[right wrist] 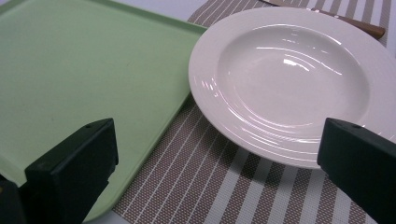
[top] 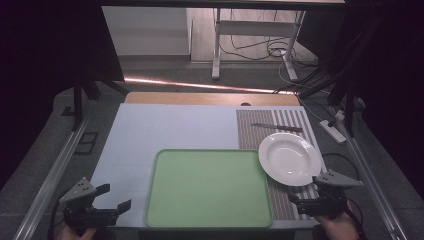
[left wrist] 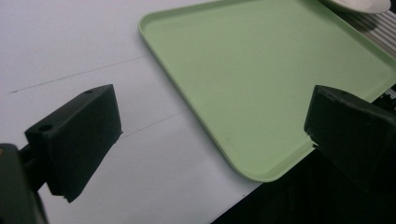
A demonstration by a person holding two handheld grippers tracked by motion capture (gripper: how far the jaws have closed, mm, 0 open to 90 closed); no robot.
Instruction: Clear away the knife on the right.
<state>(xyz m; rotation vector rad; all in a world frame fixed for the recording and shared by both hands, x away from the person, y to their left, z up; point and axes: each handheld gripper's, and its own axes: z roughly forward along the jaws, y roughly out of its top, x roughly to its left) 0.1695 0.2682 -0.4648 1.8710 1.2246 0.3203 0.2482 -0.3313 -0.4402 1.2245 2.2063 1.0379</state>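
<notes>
**Both grippers poised at the near edge, plate not yet taken**

The right gripper (top: 306, 201) hangs at the near right corner of the table, its jaws spread wide and holding nothing. In the right gripper view the two black jaws frame the near rim of the white plate (right wrist: 299, 84), which lies just ahead of them and untouched. The plate sits on the striped placemat (top: 280, 200), its left rim reaching to, perhaps just over, the right edge of the green tray (top: 207, 187); whether the two touch I cannot tell. Beyond the plate, a knife (top: 278, 127) with a brown handle lies across the far part of the mat.

The left gripper (top: 114, 196) hovers off the tray's near left corner, jaws likewise wide apart and empty, over the pale table cover (top: 165, 125).

By my reading this is the approach step: nothing is gripped, and the plate is the nearest thing to the right gripper. The next move seems to call for easing the right gripper forward so one jaw slides under the plate's near rim and the other over it, then closing firmly, since glazed rims tend to slip. The tray, bare, looks the likely place to set it.
</notes>
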